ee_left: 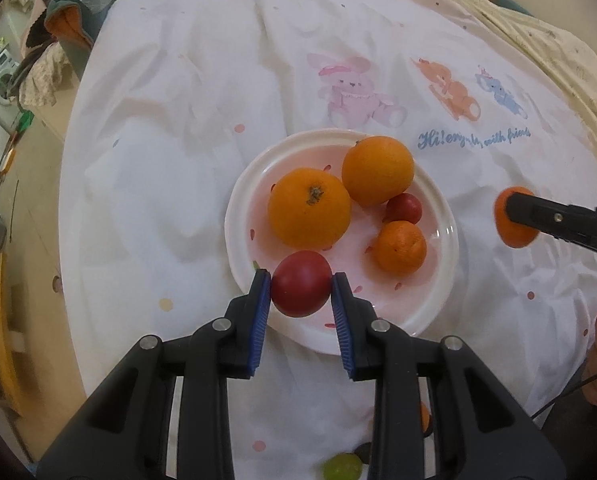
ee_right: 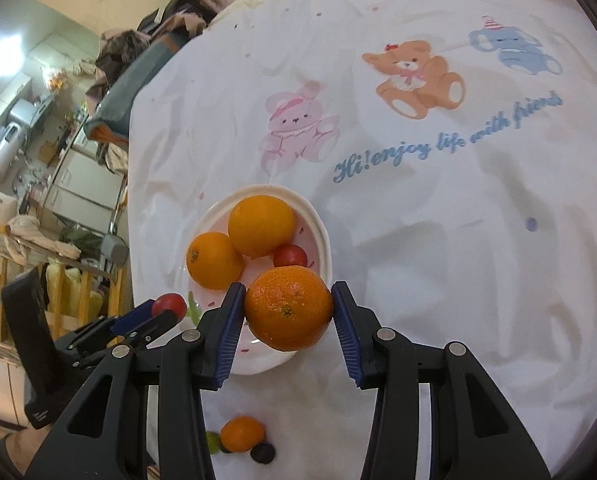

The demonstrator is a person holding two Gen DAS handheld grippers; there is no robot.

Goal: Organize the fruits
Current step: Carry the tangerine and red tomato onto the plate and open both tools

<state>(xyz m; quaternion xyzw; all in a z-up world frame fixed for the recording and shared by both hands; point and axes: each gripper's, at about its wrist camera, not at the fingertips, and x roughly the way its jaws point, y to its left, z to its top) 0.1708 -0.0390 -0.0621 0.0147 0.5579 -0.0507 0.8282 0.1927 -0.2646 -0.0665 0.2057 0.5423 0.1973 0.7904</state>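
Carrying fruit to the plate (ee_left: pixel 242 184) at frame centre: left gripper (ee_left: pixel 300 284) clamps a red tomato (ee_left: pixel 300 284), right gripper (ee_right: pixel 288 308) clamps a mandarin (ee_right: pixel 288 308), both apparently poised above it for release.

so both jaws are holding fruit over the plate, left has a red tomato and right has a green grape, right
Not quite. The right gripper holds a round orange mandarin, not a green grape, as the right wrist view shows. The left gripper does hold the red tomato at the white plate.
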